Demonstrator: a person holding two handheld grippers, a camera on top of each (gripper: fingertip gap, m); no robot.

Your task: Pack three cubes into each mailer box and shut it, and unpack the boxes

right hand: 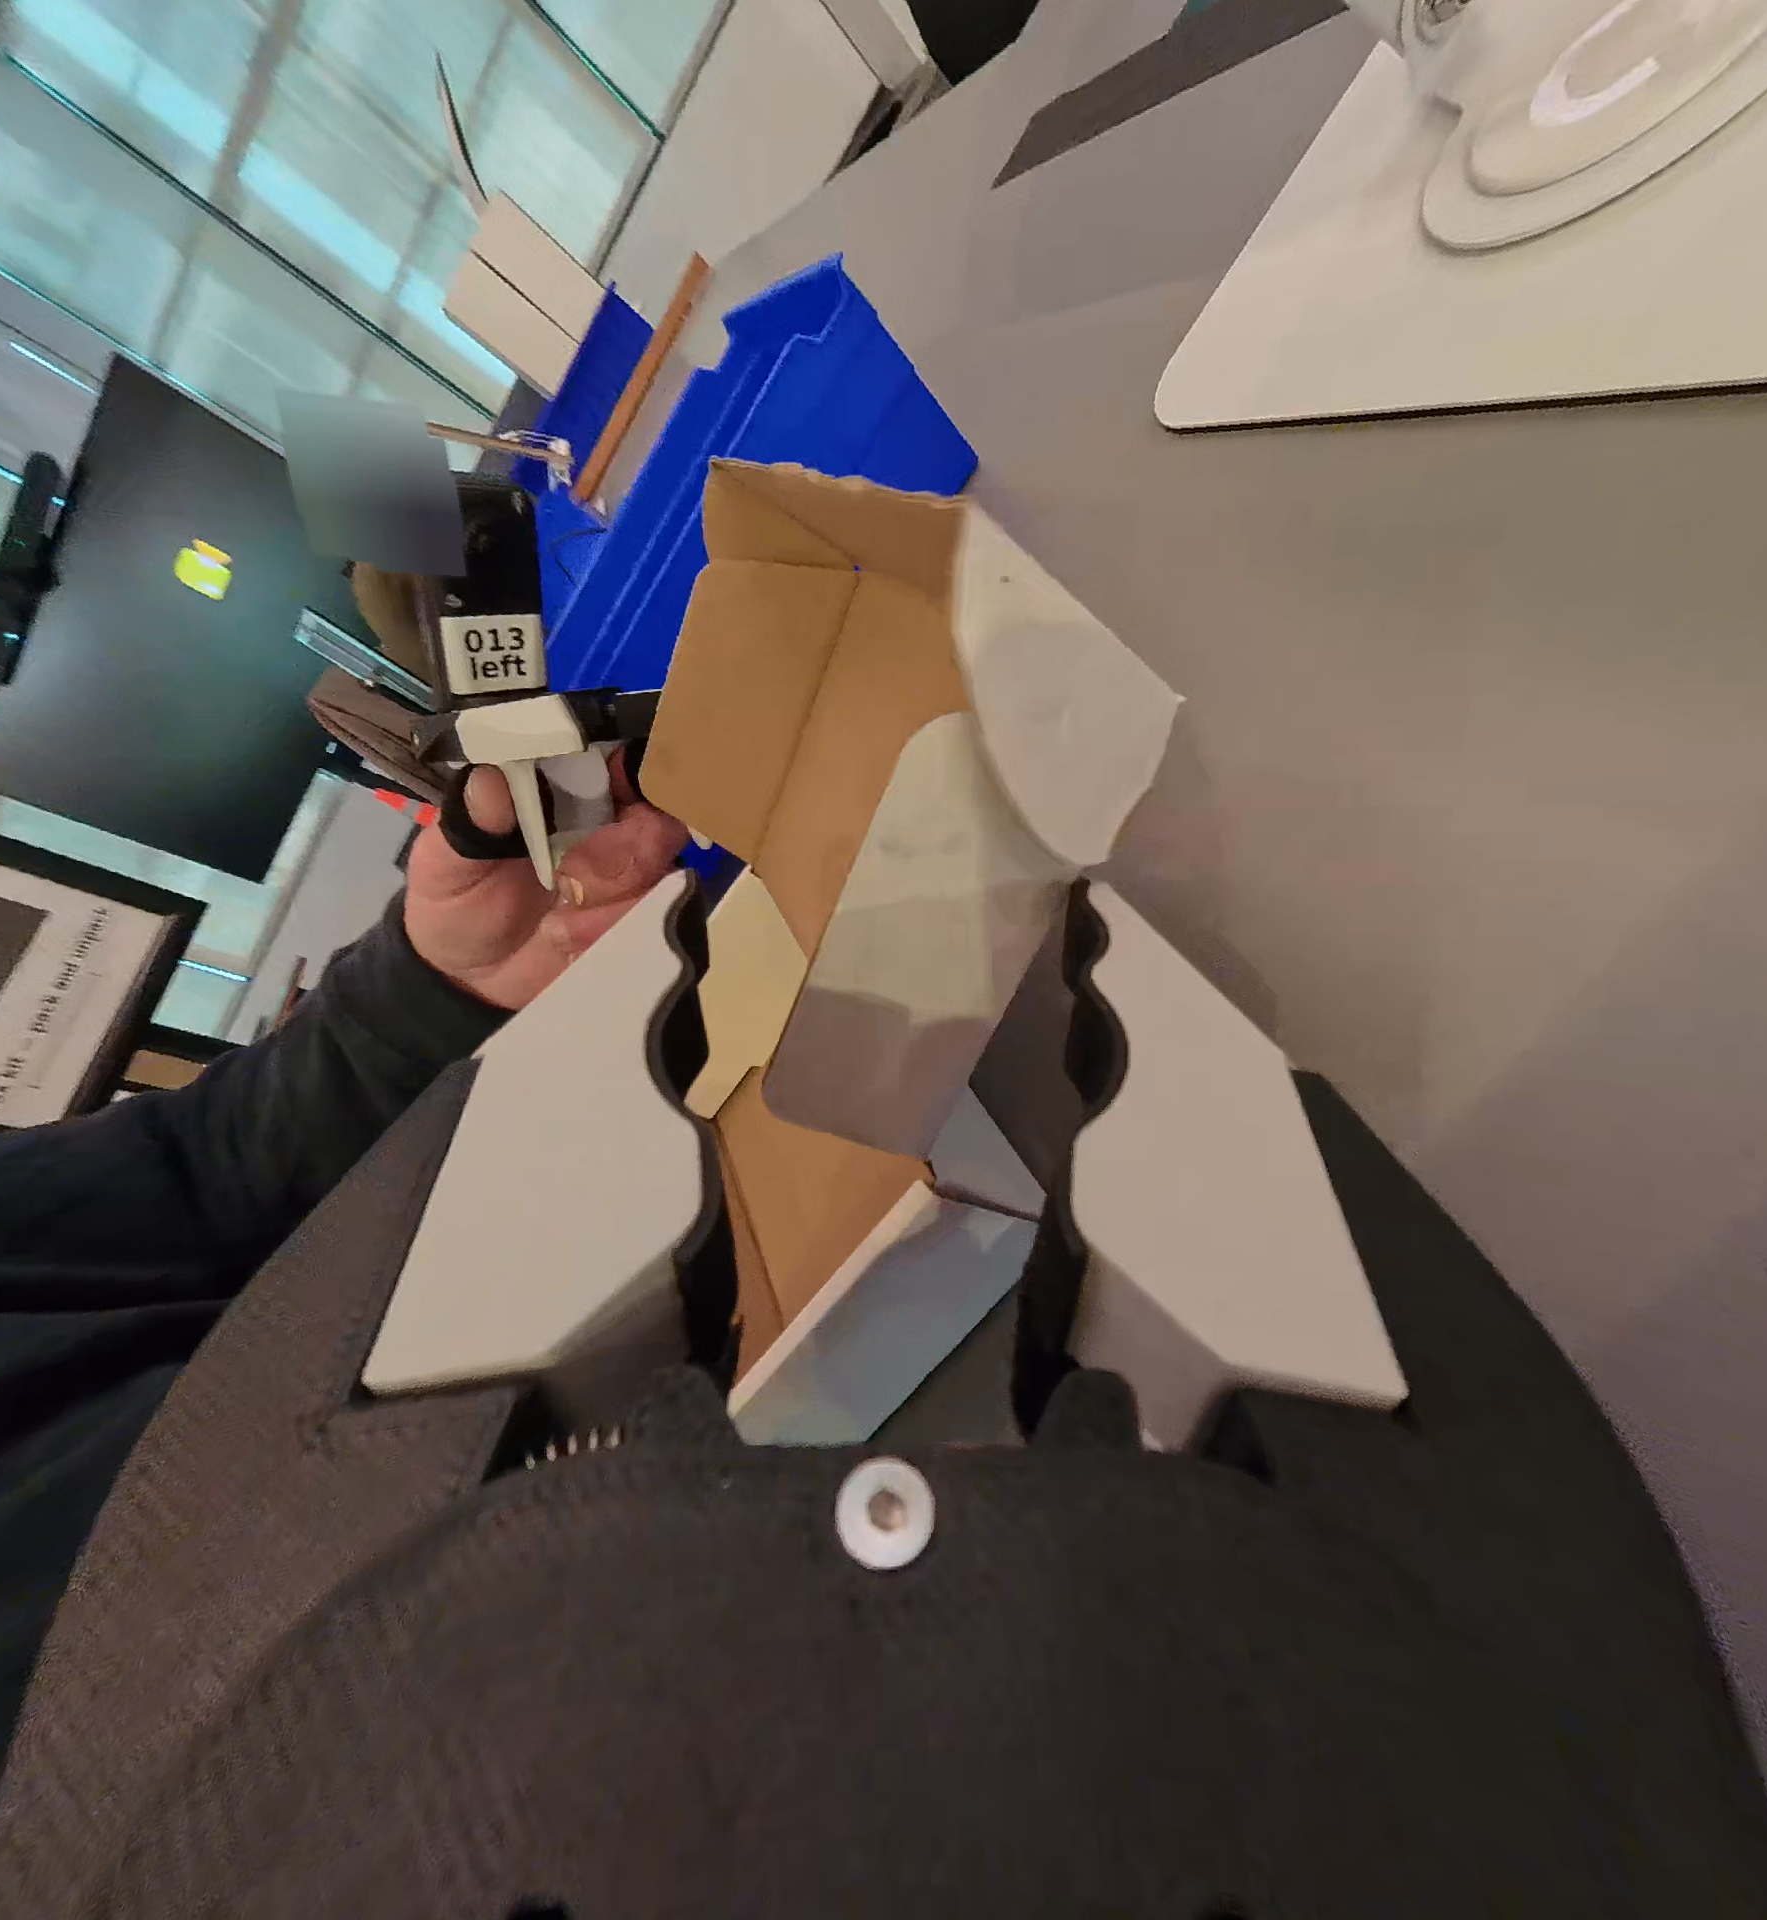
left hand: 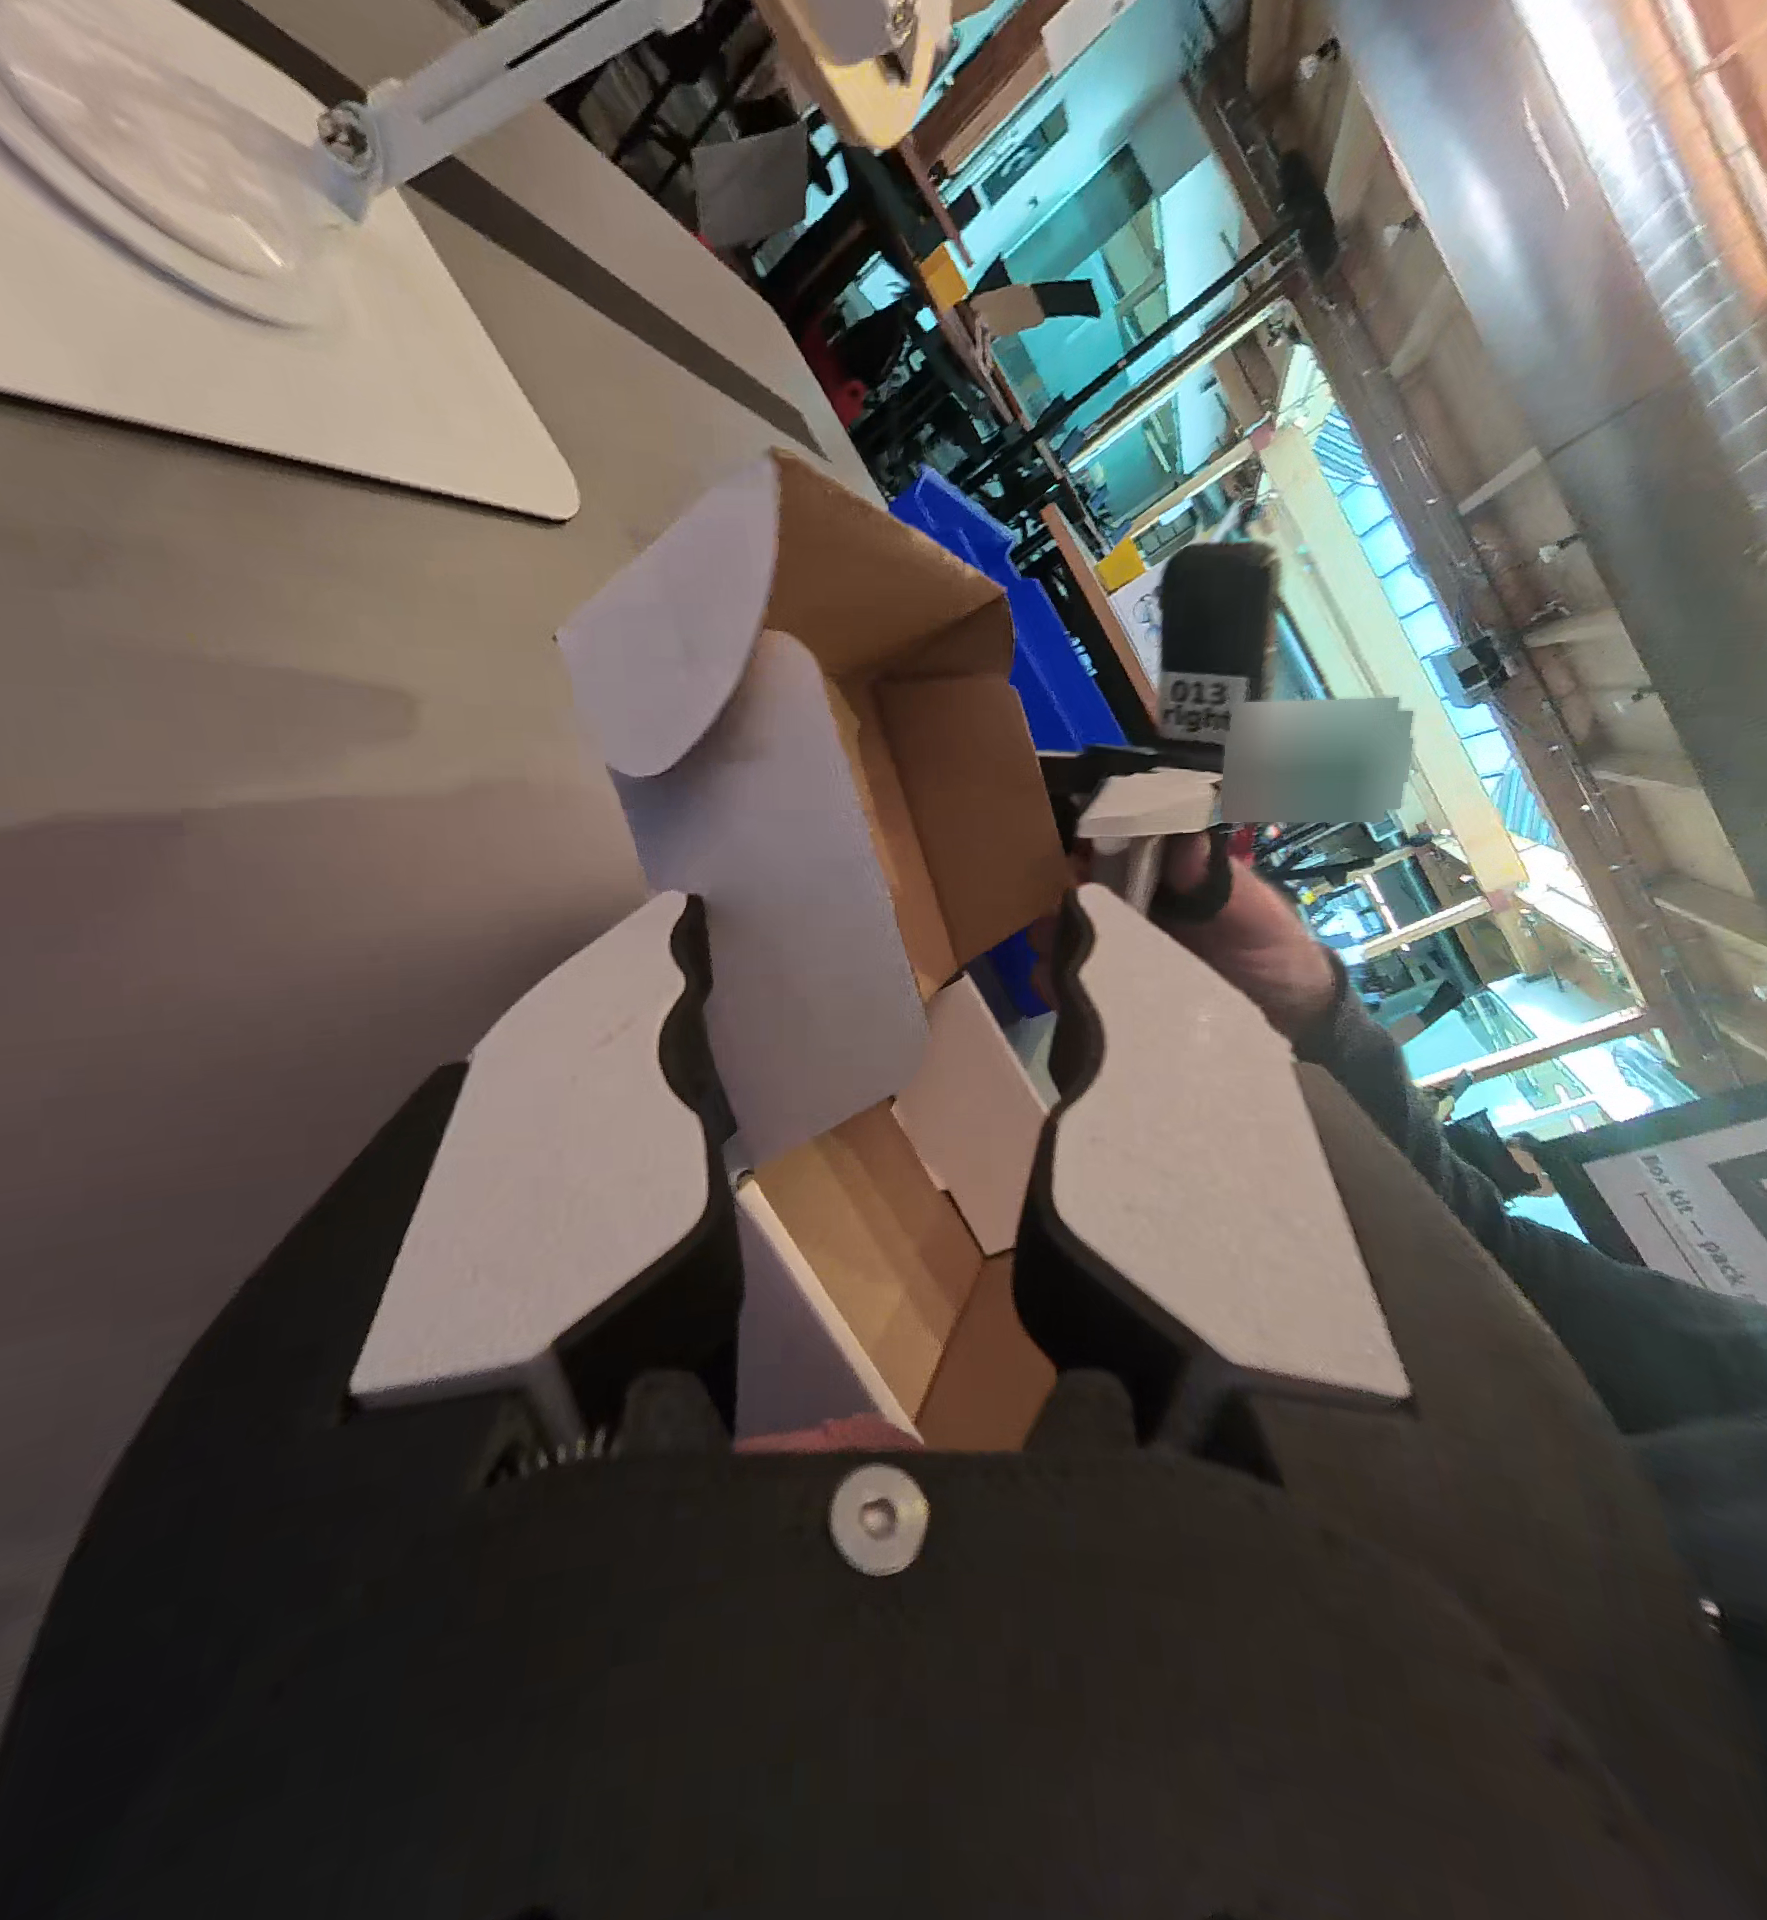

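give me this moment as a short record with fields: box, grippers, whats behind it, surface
box: white-outside, brown-inside cardboard mailer box, open, flaps up, no cubes visible inside
left gripper: jaws apart, straddling a box wall
right gripper: jaws apart, straddling the opposite end
behind box: blue plastic bin
surface: grey table with a white rounded mat
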